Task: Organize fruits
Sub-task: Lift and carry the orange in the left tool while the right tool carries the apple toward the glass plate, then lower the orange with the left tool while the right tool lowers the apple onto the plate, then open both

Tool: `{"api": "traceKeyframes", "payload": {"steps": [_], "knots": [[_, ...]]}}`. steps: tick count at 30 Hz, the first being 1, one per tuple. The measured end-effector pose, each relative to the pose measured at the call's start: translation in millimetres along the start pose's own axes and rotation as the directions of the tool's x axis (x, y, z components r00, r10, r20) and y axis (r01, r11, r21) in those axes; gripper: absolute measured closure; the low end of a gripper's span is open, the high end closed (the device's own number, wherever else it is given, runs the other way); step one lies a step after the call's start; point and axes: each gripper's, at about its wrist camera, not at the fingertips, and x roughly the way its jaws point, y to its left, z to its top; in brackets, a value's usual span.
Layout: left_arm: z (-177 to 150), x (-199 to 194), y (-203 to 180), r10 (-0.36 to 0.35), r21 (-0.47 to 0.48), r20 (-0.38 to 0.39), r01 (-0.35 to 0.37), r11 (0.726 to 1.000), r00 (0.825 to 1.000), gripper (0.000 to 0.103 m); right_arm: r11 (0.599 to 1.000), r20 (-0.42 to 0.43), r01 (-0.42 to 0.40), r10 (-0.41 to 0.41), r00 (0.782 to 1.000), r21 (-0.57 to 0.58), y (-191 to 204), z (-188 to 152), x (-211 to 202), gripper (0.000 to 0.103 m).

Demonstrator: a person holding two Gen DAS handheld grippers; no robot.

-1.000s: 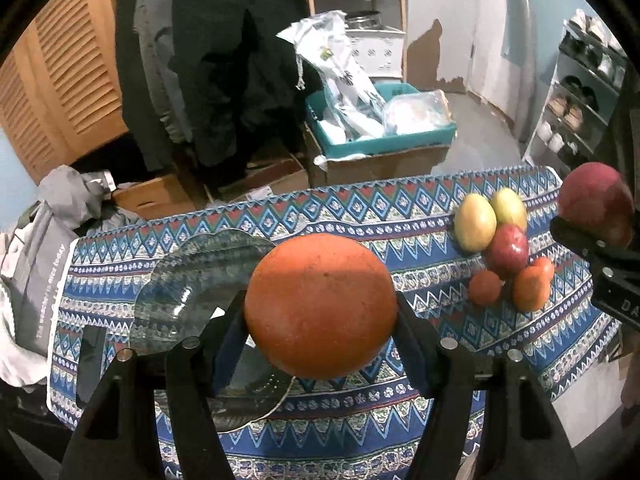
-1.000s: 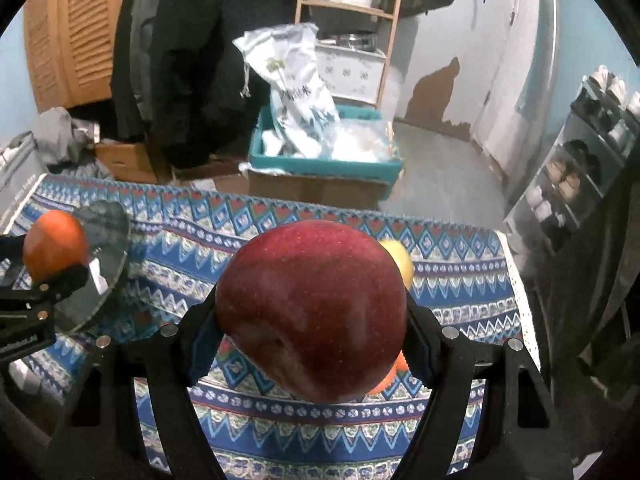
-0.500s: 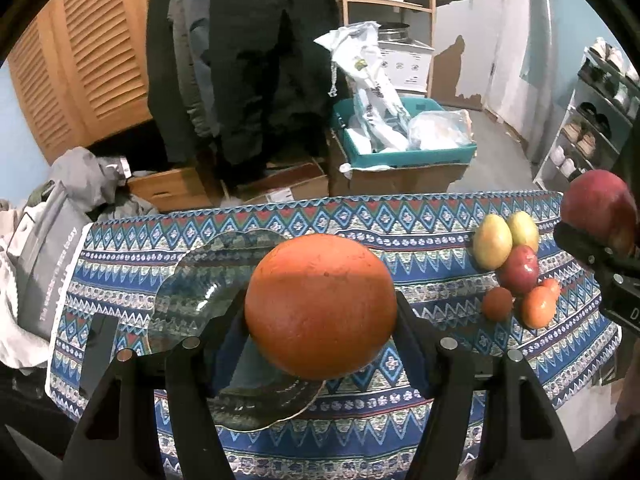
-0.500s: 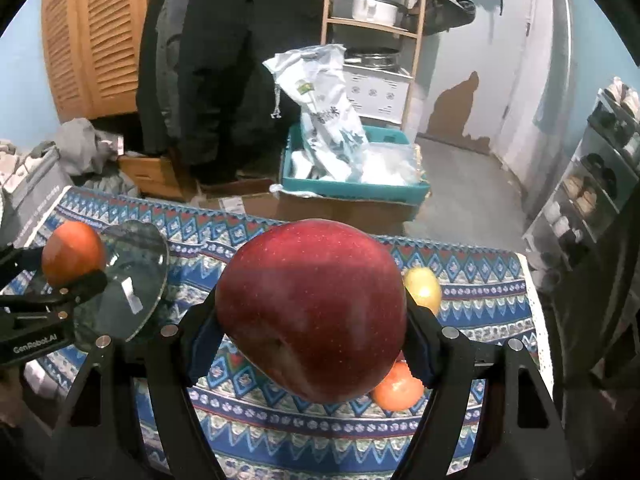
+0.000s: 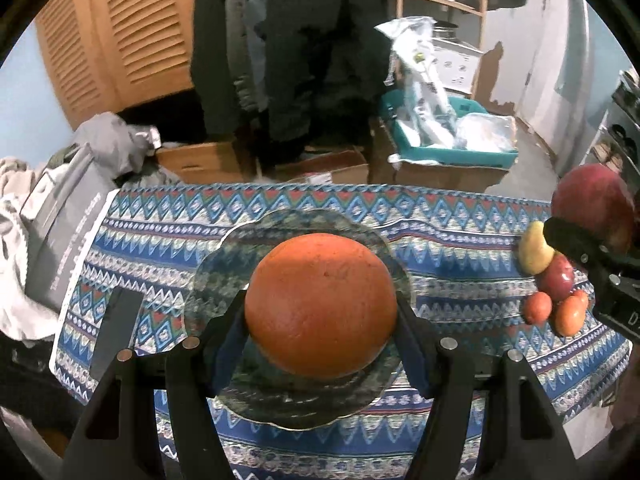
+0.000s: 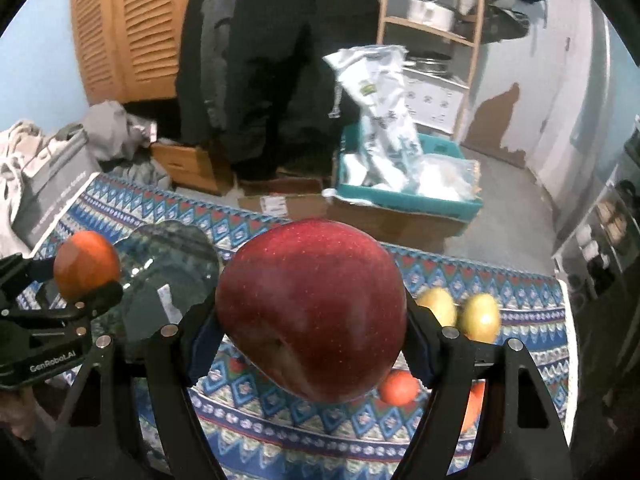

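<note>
My left gripper [image 5: 320,320] is shut on a large orange [image 5: 320,304], held just above a clear glass plate [image 5: 224,256] on the patterned tablecloth [image 5: 460,252]. A big red apple [image 6: 312,308] fills the right wrist view, with my right gripper [image 6: 312,328] shut on it, above the cloth to the right of the plate [image 6: 176,276]. The left gripper [image 6: 52,320] and its orange [image 6: 86,264] show at that view's left edge. The red apple [image 5: 592,204] also appears at the right of the left wrist view. Loose fruit lies on the cloth: a yellow one [image 5: 534,252], a small red apple [image 5: 556,280], two small orange ones [image 5: 538,307].
A grey box [image 5: 60,224] and a dark flat object [image 5: 116,328] sit at the table's left end. Behind the table stand cardboard boxes [image 5: 320,168], a teal crate [image 5: 452,152] with bags, hanging dark coats [image 5: 288,48] and a wooden shelf [image 6: 432,28].
Both grippers have swung left with their fruit. The orange now hangs over the middle of the glass plate, and the red apple has come closer to the plate.
</note>
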Motion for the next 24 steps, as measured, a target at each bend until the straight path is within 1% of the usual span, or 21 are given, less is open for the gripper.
{"api": "traceKeyframes", "payload": {"steps": [4, 11, 15, 18, 21, 24], "knots": [[-4, 8, 18, 0.026, -0.022, -0.013, -0.027, 0.999, 1.0, 0.034, 0.998, -0.032, -0.067, 0.067, 0.997, -0.005, 21, 5, 18, 0.027], [-10, 29, 43, 0.048, -0.063, -0.06, -0.052, 0.997, 0.997, 0.034, 0.99, -0.086, -0.131, 0.127, 0.988, -0.048, 57, 8, 48, 0.027], [-14, 40, 55, 0.054, -0.083, -0.083, -0.061, 0.995, 0.995, 0.034, 0.986, -0.112, -0.151, 0.142, 0.984, -0.073, 74, 10, 62, 0.027], [-20, 51, 65, 0.048, -0.104, -0.117, -0.06, 0.993, 0.992, 0.034, 0.982, -0.144, -0.176, 0.164, 0.976, -0.073, 84, 10, 75, 0.027], [-26, 58, 69, 0.059, -0.103, -0.135, -0.074, 0.992, 0.989, 0.034, 0.975, -0.166, -0.209, 0.195, 0.967, -0.07, 91, 8, 85, 0.027], [-29, 66, 73, 0.059, -0.107, -0.151, -0.075, 0.991, 0.987, 0.034, 0.972, -0.189, -0.217, 0.198, 0.962, -0.089, 101, 7, 94, 0.027]]}}
